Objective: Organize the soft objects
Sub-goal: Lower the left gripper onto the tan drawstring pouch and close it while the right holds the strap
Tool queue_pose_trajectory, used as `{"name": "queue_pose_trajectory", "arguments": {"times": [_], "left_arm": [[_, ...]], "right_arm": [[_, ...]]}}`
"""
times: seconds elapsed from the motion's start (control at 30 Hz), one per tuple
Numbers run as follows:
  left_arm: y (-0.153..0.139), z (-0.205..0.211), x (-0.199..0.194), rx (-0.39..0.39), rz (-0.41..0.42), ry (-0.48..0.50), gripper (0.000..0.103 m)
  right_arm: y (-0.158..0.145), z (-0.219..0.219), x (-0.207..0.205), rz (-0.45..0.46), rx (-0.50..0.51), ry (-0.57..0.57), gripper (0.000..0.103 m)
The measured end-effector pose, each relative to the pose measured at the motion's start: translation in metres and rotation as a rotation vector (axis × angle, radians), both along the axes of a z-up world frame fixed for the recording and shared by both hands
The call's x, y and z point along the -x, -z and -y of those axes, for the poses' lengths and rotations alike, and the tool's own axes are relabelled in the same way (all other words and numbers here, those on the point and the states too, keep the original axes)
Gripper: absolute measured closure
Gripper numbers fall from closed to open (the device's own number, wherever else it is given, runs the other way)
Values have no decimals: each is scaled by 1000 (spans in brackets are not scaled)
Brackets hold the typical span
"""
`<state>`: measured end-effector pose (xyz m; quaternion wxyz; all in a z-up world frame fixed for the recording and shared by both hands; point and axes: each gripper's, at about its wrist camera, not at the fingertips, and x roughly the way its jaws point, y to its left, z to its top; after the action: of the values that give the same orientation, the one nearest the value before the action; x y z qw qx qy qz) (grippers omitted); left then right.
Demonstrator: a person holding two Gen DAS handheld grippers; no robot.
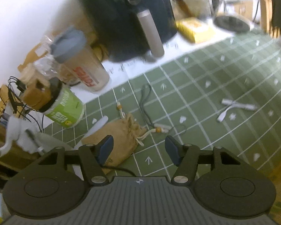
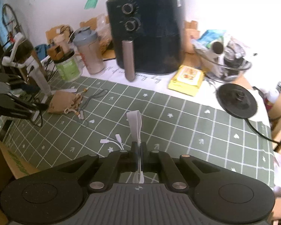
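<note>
Right wrist view: right gripper (image 2: 138, 156) clamped on a grey strap (image 2: 134, 125), lifted over the green mat (image 2: 178, 116).
Beside the air fryer (image 2: 146, 33), the left gripper (image 1: 138, 147) hangs open, empty, over the burlap pouch (image 1: 118, 140); next, likely, spread the pouch mouth. A grey cord (image 1: 148, 108) and white cable (image 2: 112, 142) lie near.
</note>
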<state>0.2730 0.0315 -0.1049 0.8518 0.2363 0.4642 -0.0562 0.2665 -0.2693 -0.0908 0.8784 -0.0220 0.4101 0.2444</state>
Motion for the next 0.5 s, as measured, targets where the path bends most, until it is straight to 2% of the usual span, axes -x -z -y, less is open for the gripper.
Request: {"name": "queue_pose_trajectory", "arguments": {"times": [0.43,0.47,0.5], "left_arm": [[64,5,-66,-140,-152,-69,49],[68,4,-70,-138,-161,-77,52],[72,2,-73,-131,-176,-84,58]], "right_arm": [[-9,36,40,12,8,139,98],[-10,38,42,12,9,144,98],[-10,40,44,12,10,149,98]]}}
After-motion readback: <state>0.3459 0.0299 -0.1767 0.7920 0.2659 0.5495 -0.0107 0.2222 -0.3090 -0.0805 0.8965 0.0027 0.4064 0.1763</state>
